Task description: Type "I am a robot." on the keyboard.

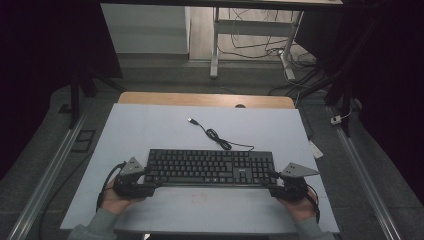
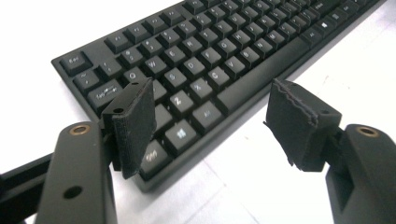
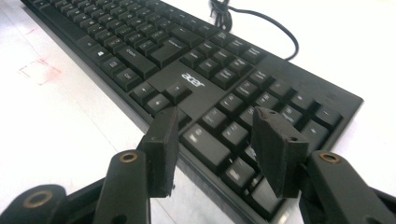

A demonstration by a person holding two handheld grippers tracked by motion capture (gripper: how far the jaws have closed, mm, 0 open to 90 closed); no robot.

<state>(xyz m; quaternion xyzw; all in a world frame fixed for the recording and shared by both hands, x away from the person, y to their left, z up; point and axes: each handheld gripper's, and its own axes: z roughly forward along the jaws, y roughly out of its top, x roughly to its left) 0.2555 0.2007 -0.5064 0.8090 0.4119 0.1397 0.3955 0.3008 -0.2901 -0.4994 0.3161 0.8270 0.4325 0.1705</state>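
The black Acer keyboard, lying mid-table, looks stiff, light and long, best pinched at both short ends, where the left tool and right tool hover spread.

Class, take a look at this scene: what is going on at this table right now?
A person holds a gripper in each hand at the two near corners of a black keyboard lying flat on a white-covered table. The left gripper has its jaws open over the keyboard's left end, and the right gripper has its jaws open over the number pad. Neither has closed on it. The keyboard's cable trails away unplugged toward the far side.
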